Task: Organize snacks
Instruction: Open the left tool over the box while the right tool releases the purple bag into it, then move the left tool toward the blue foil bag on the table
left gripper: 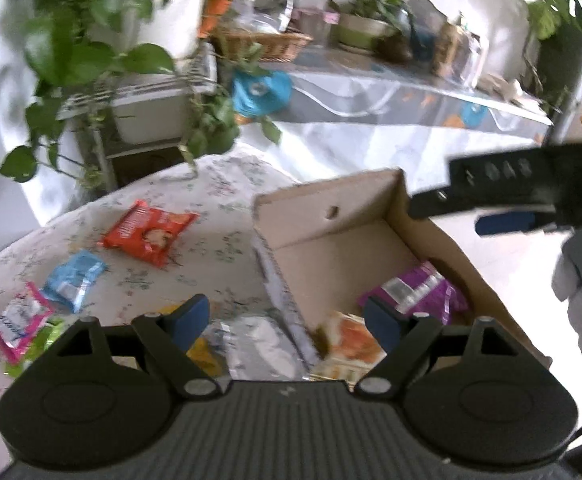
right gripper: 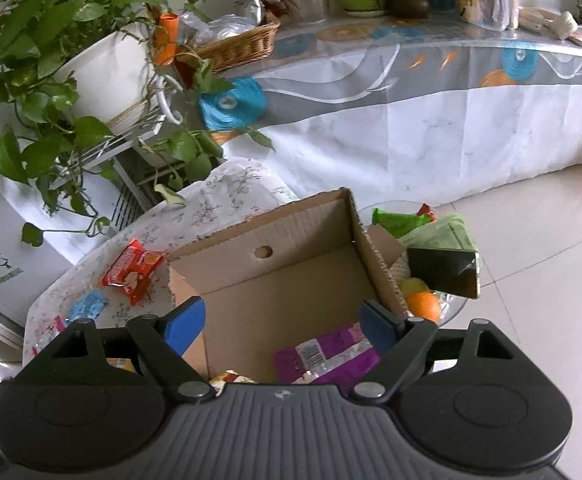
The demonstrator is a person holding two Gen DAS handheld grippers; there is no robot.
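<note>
Snack packets point(left gripper: 147, 232) on floral tablecloth point(left gripper: 219, 184), houseplants point(right gripper: 51, 40) behind.

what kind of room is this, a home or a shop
Most likely a home living or dining area: potted plants on a stand, a long table under a patterned cover with a wicker basket and a teapot, and a tiled floor.

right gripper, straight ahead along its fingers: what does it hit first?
Probably the bare floor of the open brown cardboard box, just beyond the purple snack packet. The right gripper is open and empty; depth is uncertain.
</note>
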